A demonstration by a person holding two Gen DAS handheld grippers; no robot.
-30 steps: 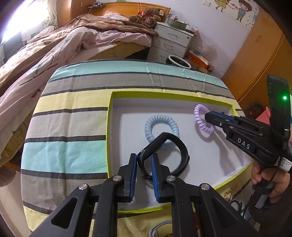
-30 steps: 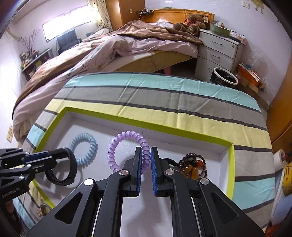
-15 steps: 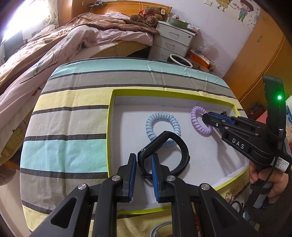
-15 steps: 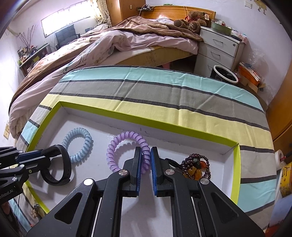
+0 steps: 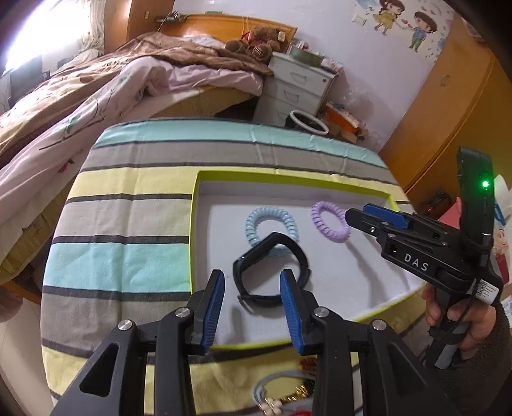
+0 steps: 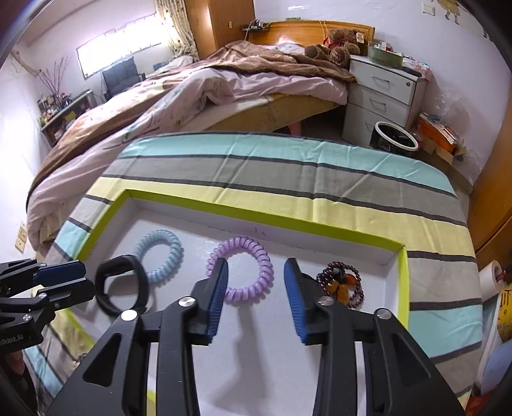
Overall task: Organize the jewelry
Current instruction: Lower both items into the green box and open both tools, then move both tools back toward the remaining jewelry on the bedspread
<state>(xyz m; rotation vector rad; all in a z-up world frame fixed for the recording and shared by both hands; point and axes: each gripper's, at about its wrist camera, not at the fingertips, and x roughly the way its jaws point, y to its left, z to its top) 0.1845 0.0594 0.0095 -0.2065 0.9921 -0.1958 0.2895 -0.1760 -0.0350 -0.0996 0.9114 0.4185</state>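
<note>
Flanking purple coil tie point(image 6: 240, 270), blue coil tie point(image 6: 160, 256), beaded bracelet point(image 6: 341, 284)

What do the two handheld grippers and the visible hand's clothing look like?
Both the left gripper and right gripper are black angular frames with ribbed blue pads and silver pivot bolts. The right one carries white "DAS" lettering, a green light and a black cable; its hand wears a dark fuzzy sleeve.

A lived-in home bedroom is shown: an unmade bed point(image 6: 198, 105) with a wooden headboard point(image 6: 307, 32), a teddy bear point(image 6: 336, 48) beside a white drawer unit point(image 6: 380, 96), cartoon stickers point(image 5: 406, 22) on the wall, a wardrobe point(image 5: 448, 105) and a waste bin point(image 6: 395, 140). A striped cloth point(image 6: 288, 179) is spread over the tabletop.
</note>
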